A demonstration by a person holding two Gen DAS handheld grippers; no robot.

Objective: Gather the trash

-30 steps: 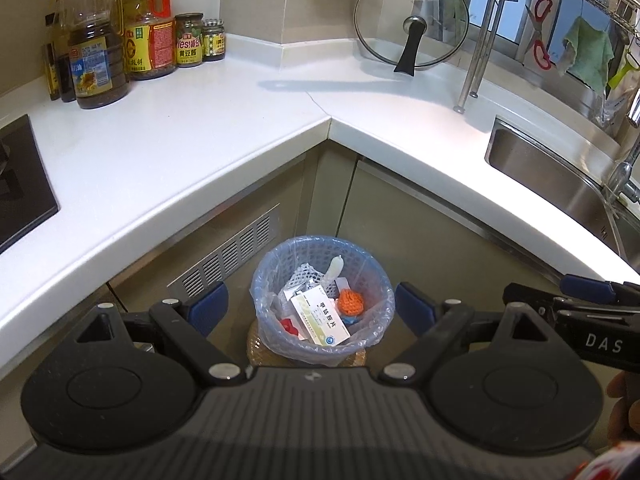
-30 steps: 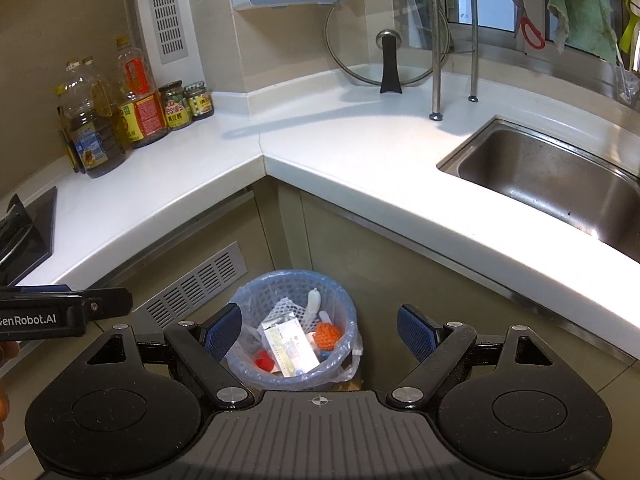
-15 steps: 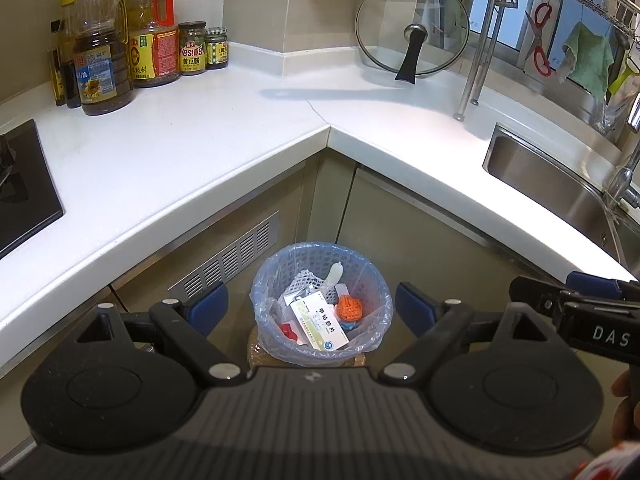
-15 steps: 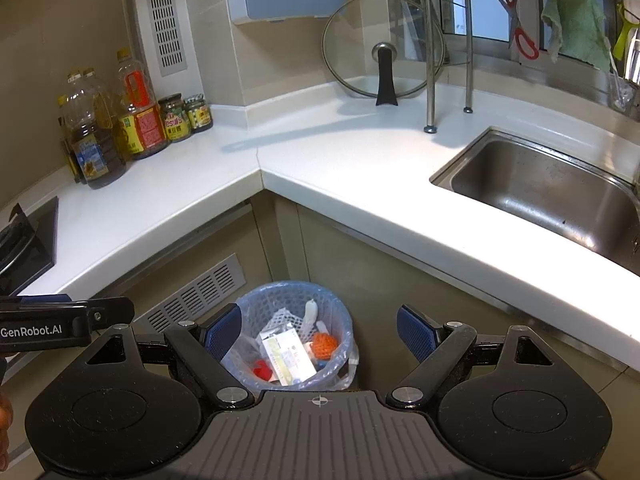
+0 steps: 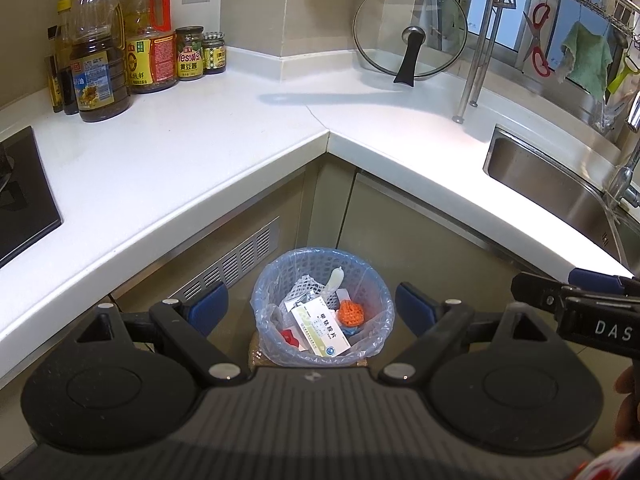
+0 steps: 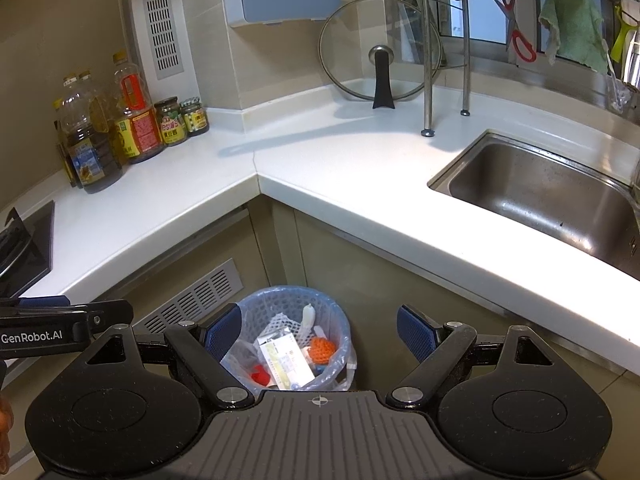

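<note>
Below, on the floor in the inner corner under the white surface point(image 5: 168, 168), stands the trash bin point(image 5: 322, 264), lined with a bag and holding a medicine box point(image 5: 320, 326) and an orange ball point(image 5: 351, 314). Left hand-held gripper point(image 5: 312, 308) spread wide, empty, above the bin. Right hand-held gripper point(image 6: 319, 332) likewise wide and empty. Bottles point(image 5: 100, 76) crowd the surface's back left edge; sink point(image 6: 540, 196) at the right.

Both grippers higher above bin point(image 5: 322, 304).
</note>
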